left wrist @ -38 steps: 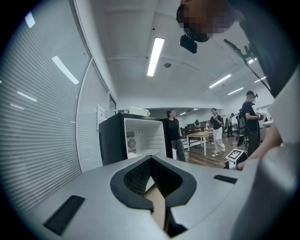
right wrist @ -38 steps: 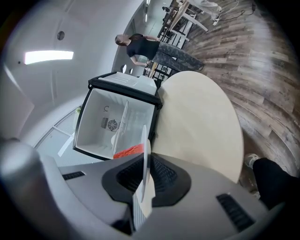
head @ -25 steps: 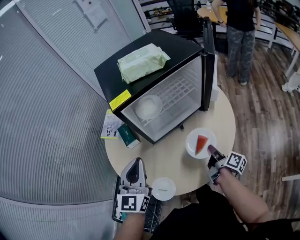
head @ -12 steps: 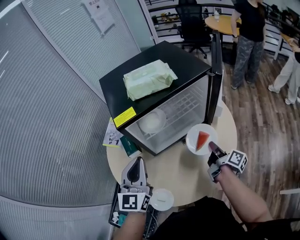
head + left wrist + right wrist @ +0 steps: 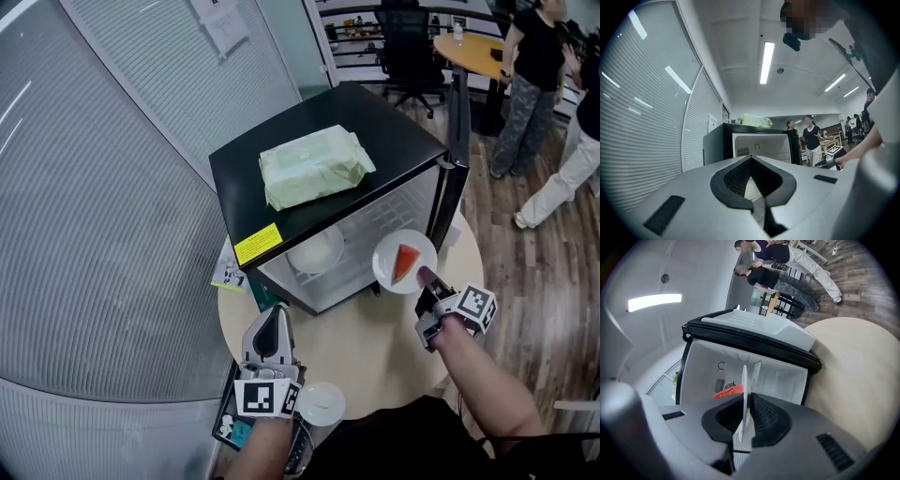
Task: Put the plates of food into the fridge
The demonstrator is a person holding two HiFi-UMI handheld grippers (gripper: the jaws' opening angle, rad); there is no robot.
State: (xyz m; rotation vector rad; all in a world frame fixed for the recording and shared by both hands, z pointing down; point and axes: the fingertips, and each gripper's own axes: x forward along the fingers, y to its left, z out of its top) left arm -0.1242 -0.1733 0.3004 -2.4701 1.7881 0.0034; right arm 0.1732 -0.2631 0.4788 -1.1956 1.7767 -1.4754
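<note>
A white plate (image 5: 404, 261) carrying a red wedge of food (image 5: 404, 262) sits at centre right of the head view, just in front of the open front of a black mini fridge (image 5: 323, 141), near that opening's right side. The right gripper (image 5: 425, 276) has hold of the plate: in the right gripper view the rim stands edge-on, pinched between the two nearly closed jaws, with the fridge's pale interior behind it. The fridge door (image 5: 457, 159) stands swung open at the right. Inside the fridge, towards the left, a white bowl (image 5: 316, 251) is visible. A pale green soft package (image 5: 314, 167) lies on the fridge's black top. The fridge stands on a round beige table (image 5: 375, 347). At lower centre of the head view the left gripper (image 5: 273, 317) points towards the fridge; in the left gripper view its jaws meet at the tips, with nothing clearly gripped. Just right of its marker cube, at the table's near edge, lies a small white dish (image 5: 321, 401). Small boxes (image 5: 232, 274) lie at the fridge's lower left corner. Two people (image 5: 539, 84) stand on the wood floor at upper right.
</note>
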